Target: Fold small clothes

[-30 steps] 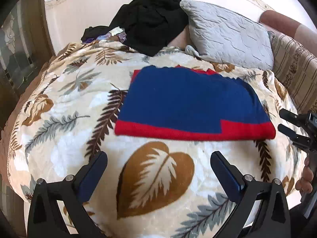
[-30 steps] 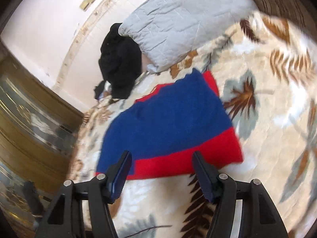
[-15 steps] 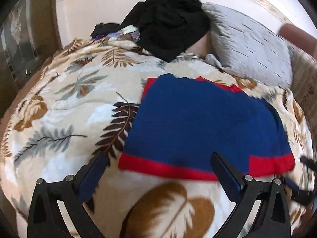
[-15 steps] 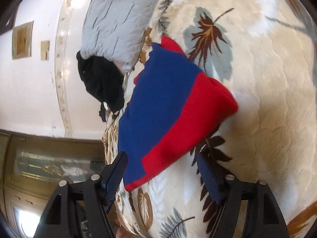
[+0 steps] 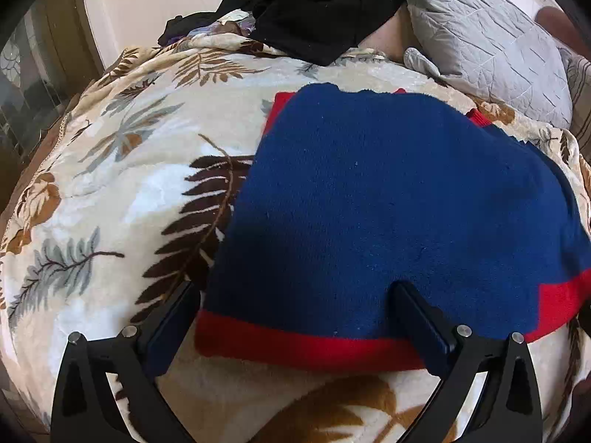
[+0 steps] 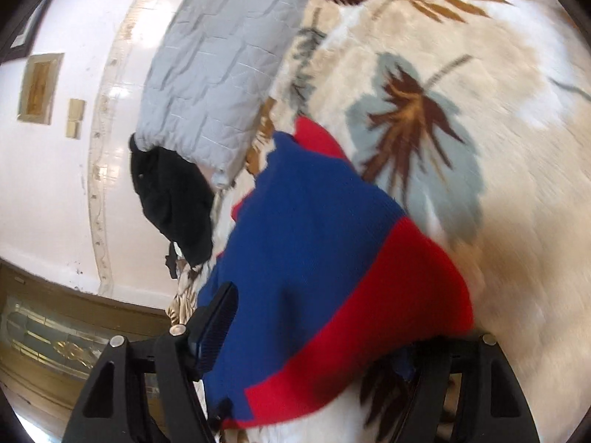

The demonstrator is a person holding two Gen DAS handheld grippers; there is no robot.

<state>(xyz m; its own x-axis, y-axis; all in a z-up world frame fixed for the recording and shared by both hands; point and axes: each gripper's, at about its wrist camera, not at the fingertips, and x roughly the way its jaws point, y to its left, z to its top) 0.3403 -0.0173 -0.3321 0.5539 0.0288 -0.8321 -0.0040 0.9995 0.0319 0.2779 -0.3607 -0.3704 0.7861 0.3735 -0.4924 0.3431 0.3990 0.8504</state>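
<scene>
The blue-and-red sweater (image 5: 388, 206) lay flat on the bed's leafy blanket (image 5: 122, 184). Both grippers, left (image 5: 295, 317) and right (image 6: 317, 336), had fingers spread astride its red hem, seemingly placed to pinch and fold it.

In the right wrist view the folded garment (image 6: 314, 258) covers the right tongs' (image 6: 317, 332) right finger, so their grip cannot be read, and the bed blanket (image 6: 498, 184) smears into blur. The left wrist view cuts off the garment's red corner at its right edge.
</scene>
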